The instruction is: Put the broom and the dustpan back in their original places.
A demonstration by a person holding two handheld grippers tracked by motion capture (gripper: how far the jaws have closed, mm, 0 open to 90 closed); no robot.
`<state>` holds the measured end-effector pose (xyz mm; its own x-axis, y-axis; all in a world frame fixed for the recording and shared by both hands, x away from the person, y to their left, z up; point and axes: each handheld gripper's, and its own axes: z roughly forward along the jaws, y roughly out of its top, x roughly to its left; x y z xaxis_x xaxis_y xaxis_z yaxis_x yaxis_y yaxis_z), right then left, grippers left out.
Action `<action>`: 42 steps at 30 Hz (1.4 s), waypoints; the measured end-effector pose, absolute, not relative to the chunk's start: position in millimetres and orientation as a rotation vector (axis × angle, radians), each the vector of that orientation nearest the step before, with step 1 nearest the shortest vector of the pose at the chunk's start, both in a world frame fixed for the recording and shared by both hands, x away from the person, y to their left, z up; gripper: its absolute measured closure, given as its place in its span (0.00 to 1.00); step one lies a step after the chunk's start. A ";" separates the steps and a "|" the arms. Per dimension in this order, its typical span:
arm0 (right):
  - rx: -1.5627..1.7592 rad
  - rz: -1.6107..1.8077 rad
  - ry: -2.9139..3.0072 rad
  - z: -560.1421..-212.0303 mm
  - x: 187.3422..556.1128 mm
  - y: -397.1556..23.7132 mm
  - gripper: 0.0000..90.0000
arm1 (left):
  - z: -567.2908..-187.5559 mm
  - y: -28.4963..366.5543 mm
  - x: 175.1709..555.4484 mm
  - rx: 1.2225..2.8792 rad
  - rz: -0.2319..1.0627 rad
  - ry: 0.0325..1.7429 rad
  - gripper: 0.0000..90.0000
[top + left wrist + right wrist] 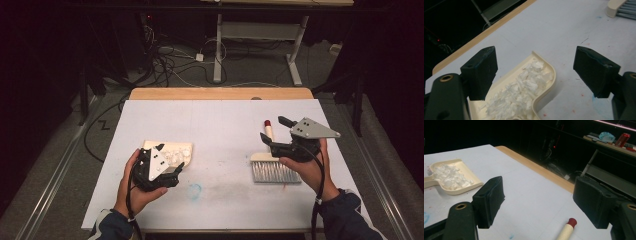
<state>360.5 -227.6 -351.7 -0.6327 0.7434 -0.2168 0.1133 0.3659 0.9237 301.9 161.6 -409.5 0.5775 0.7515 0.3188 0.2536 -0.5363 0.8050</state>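
L gripper (170, 162): held in person's L hand (135, 187), over the dustpan's near end in high view. Jaws spread wide, nothing between them.
R gripper (276, 131): in R hand (307, 167), above the brush handle. Jaws released too, wide apart, empty.
Dustpan (172, 149): cream, L side of the white table cover (220, 120). High view has it mostly hidden under the L gripper.
L gripper view: shows what the top cam can't, i.e. pan (544, 87) holds a pile of white shreds (521, 87), rounded rim corner clear, pan sits low between the 2 jaws. Brush bristles (624, 11) just at top-right corner.
R gripper view: whole pan (454, 180) from the side w/ shreds (449, 176) and its handle going off L edge. Red-tipped brush handle (567, 230) low between the jaws.
Brush (274, 167): cream back, grey bristles, R side of table; handle partly behind R gripper in high view. Well apart from the pan.
Marks: blue smudge (194, 190) on the cover near front edge, btw the 2 hands.
Surroundings: wood table edge (220, 93) at far side, cables (170, 60) on floor, a 2nd table's legs (218, 50) beyond. R gripper view adds a red can (623, 139) on a far shelf.
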 end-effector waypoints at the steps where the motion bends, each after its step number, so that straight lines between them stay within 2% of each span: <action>1: 0.733 1.286 1.995 -351.8 359.0 -227.3 0.28 | -408.9 161.0 300.3 2.072 0.872 0.789 0.21; 19: 0.645 1.287 1.986 -367.2 329.9 -233.0 0.28 | -411.8 153.0 284.8 2.051 0.909 0.709 0.19; 42: 0.620 1.266 1.967 -398.8 298.9 -260.8 0.29 | -436.4 156.7 273.0 2.136 0.904 0.638 0.19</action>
<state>298.9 -260.8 -398.8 -0.6355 0.7104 -0.3025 0.0189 0.4059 0.9137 273.0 156.7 -436.4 0.6318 0.6623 0.4028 0.1574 -0.6184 0.7699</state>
